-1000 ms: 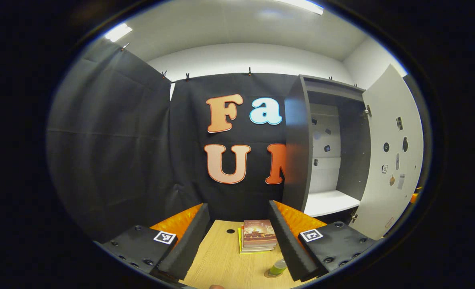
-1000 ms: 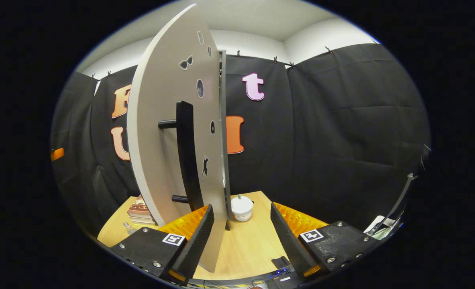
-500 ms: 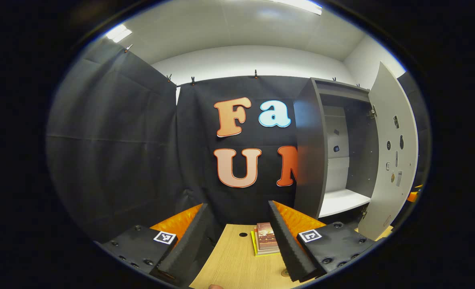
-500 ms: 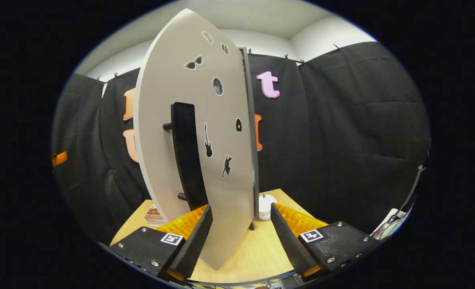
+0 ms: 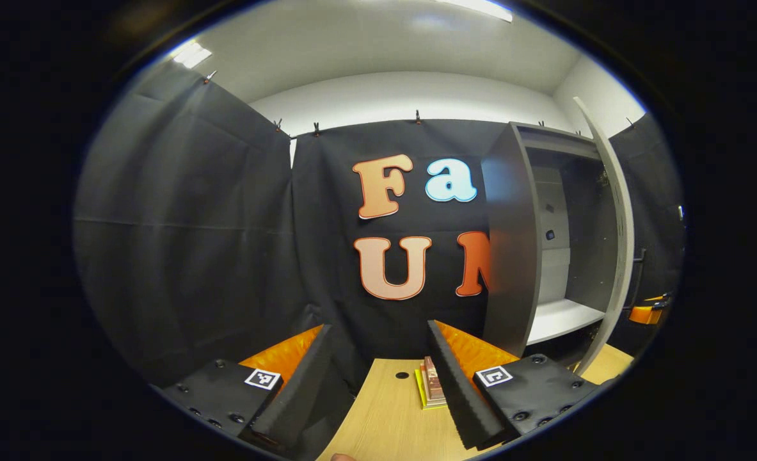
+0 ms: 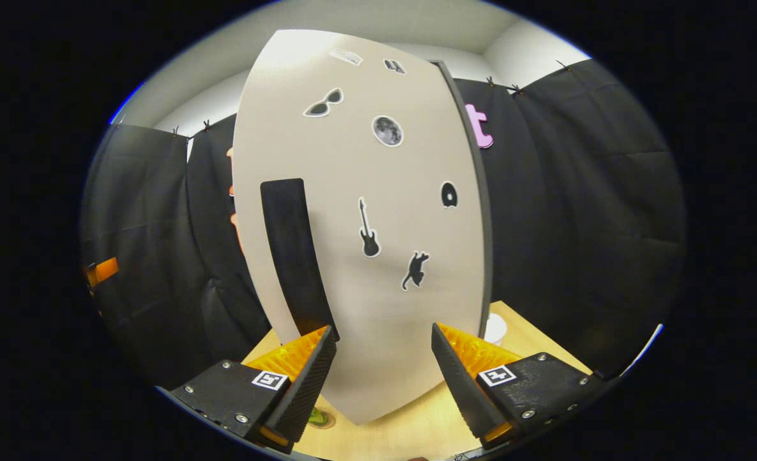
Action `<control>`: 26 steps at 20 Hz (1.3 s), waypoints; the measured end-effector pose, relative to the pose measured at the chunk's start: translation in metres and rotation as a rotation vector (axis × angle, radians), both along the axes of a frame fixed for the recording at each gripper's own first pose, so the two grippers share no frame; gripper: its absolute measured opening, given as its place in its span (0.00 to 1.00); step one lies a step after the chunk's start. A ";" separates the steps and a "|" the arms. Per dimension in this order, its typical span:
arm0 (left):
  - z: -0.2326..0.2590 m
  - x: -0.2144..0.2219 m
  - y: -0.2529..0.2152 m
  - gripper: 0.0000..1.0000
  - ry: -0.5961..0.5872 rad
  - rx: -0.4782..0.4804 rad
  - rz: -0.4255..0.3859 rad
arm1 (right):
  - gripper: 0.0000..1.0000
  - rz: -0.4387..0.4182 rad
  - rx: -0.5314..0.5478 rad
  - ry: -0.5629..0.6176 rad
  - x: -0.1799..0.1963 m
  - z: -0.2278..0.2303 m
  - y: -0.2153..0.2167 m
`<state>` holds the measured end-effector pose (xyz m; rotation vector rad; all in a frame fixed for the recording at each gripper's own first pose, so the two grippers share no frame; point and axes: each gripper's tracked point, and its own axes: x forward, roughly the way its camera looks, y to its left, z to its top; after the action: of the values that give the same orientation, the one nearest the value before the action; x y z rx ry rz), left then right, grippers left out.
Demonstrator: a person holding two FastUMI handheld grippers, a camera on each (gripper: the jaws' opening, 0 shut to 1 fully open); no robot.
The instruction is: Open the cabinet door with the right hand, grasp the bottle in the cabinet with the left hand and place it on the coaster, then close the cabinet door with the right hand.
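Note:
In the right gripper view the pale cabinet door (image 6: 378,269) with small stickers faces me, its black bar handle (image 6: 292,256) on the left. My right gripper (image 6: 383,330) is open, and the door's lower part stands between its fingers. Low down, beside the left finger, a bit of the green bottle (image 6: 317,416) peeks out, standing on the round coaster (image 6: 324,424). In the left gripper view the grey cabinet (image 5: 512,243) stands at the right with its door (image 5: 616,243) seen edge-on and a bare white shelf (image 5: 560,319) inside. My left gripper (image 5: 378,330) is open and holds nothing.
A stack of books (image 5: 430,384) lies on the wooden table (image 5: 384,416) by the cabinet's left side. A white jar (image 6: 494,328) stands on the table behind the door's right edge. Black cloth walls close in the booth.
The door has swung toward the cabinet, from wide open to roughly half shut. The left gripper has drawn away and turned, so the bottle and coaster left its view.

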<state>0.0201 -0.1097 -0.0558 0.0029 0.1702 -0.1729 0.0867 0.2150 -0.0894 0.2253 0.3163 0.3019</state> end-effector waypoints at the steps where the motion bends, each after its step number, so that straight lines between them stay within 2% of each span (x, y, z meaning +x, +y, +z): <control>1: -0.001 0.003 0.002 0.95 0.001 0.001 0.004 | 0.93 0.001 -0.002 -0.002 0.005 0.000 0.008; 4: -0.008 0.009 0.011 0.95 0.008 -0.002 0.018 | 0.93 0.012 0.007 0.001 0.023 -0.002 0.031; 16: -0.015 0.035 0.034 0.95 -0.003 0.012 0.049 | 0.93 0.015 0.008 0.003 0.075 -0.007 0.076; 26: -0.011 0.048 0.040 0.95 -0.017 0.009 0.072 | 0.94 -0.004 -0.015 0.005 0.097 -0.006 0.088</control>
<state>0.0683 -0.0701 -0.0664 0.0074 0.1541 -0.1006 0.1835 0.3032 -0.0952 0.2118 0.3229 0.2948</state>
